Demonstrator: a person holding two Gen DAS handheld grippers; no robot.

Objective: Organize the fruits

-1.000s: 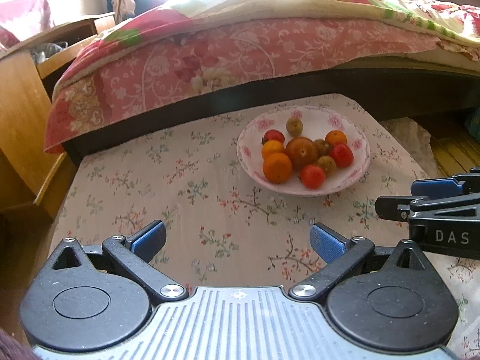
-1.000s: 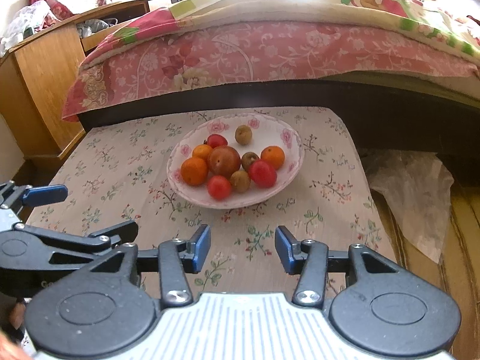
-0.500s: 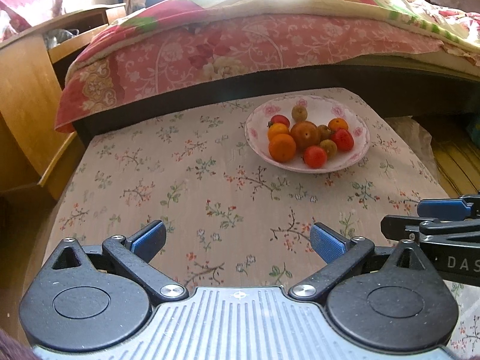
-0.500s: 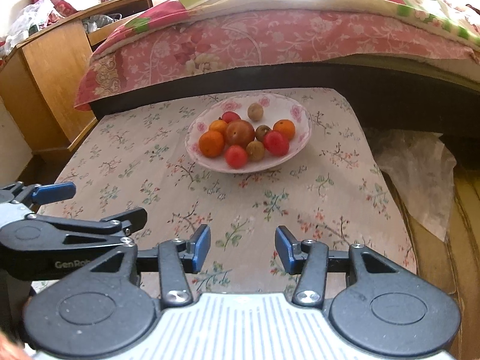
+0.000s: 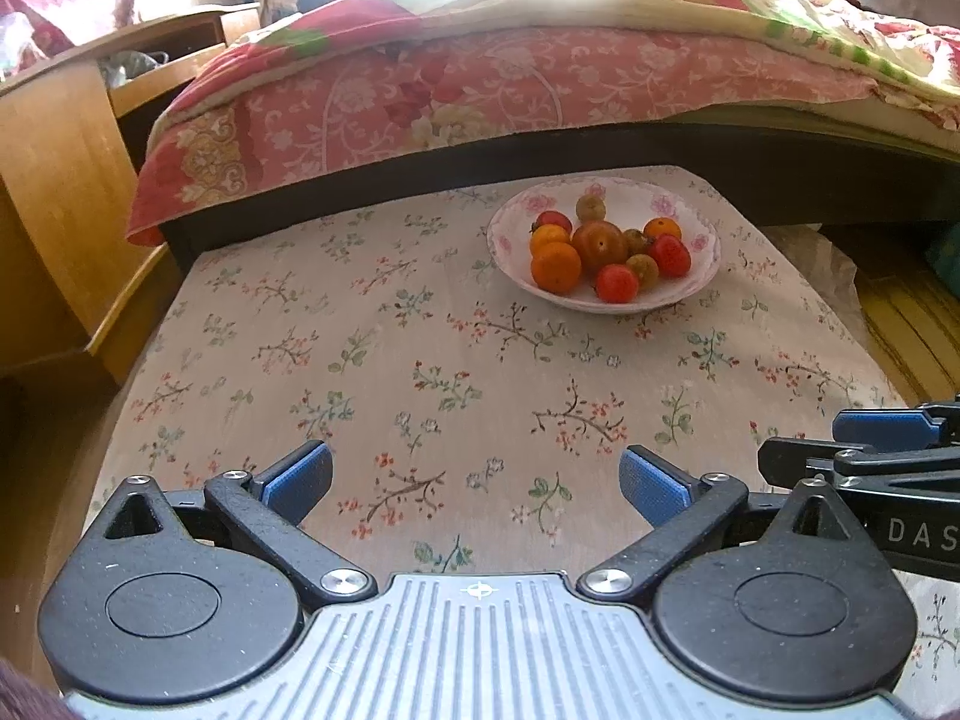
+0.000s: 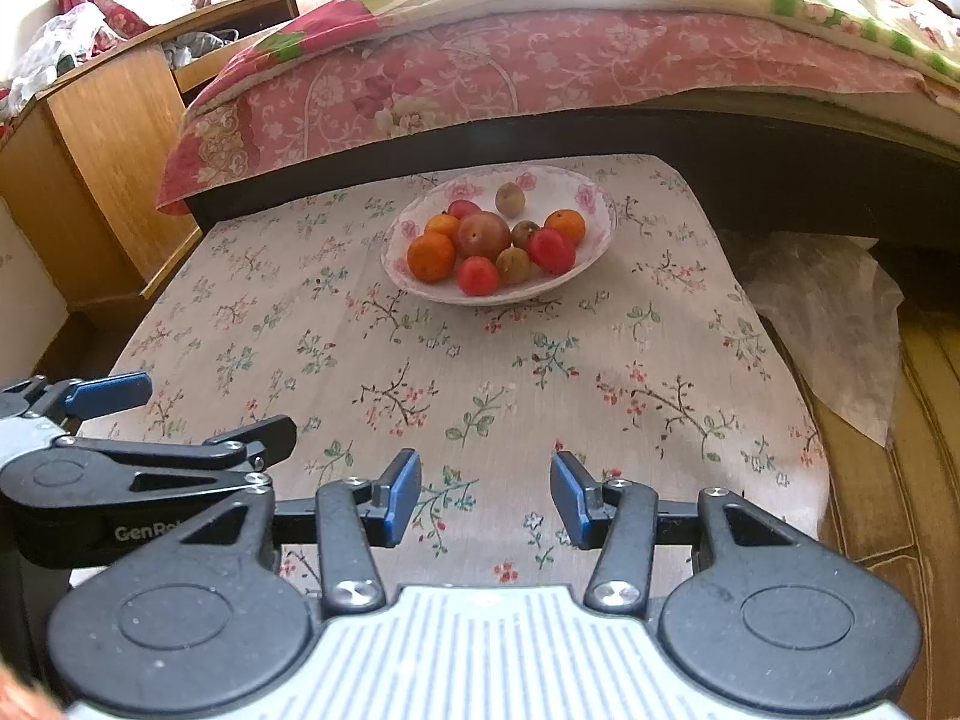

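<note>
fruits heaped in floral bowl, far centre of table, none outside it | left gripper wide, empty, near edge | right gripper narrower gap, empty | fits sorted or unsorted: approach low, grip softly | flowered tablecloth, bed behind, wooden cabinet far left

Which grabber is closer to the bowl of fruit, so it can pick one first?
Probably the right gripper: the bowl sits almost straight ahead of its open fingers. From the left gripper, also open, the bowl lies off to the right.
</note>
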